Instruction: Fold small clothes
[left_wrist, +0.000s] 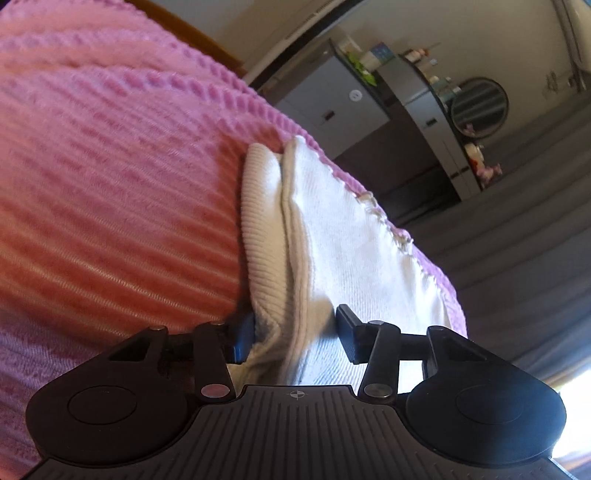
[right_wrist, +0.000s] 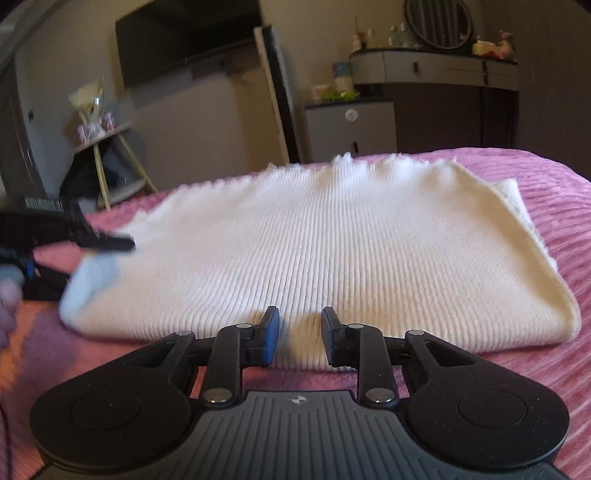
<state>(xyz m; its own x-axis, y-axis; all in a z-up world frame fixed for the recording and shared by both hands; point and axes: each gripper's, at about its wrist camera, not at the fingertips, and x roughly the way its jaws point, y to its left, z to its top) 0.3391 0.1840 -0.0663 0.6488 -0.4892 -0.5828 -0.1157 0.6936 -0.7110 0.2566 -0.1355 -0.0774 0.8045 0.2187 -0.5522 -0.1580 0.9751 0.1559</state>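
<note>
Looking along my left gripper (left_wrist: 295, 338), I see its jaws set wide apart with the folded corner of the white ribbed garment (left_wrist: 343, 236) lying between them; the left pad (left_wrist: 243, 339) touches the cloth's ribbed fold, while the right pad sits just off it, so I read this tool as open and straddling the corner, not clamped. The garment is my landmark: it lies folded on the pink ribbed bedspread (left_wrist: 110, 166), near the bedspread's far edge, with a second layer peeking out along one side. From the right wrist view, my right gripper (right_wrist: 298, 332) hovers at the garment's near edge (right_wrist: 314, 240), jaws parted with only cloth and bedspread showing in the gap, gripping nothing. To the left of the garment in that view the left gripper (right_wrist: 107, 242) shows as a blurred dark shape at the cloth's corner, with a bluish shaded bit of fabric just under its upper finger; whether it is pinched there I cannot tell from that view. Beyond the garment stand a grey cabinet (right_wrist: 351, 129), a dresser with a round mirror (right_wrist: 437, 22), and a small side table (right_wrist: 103, 140), all well apart from it.
</note>
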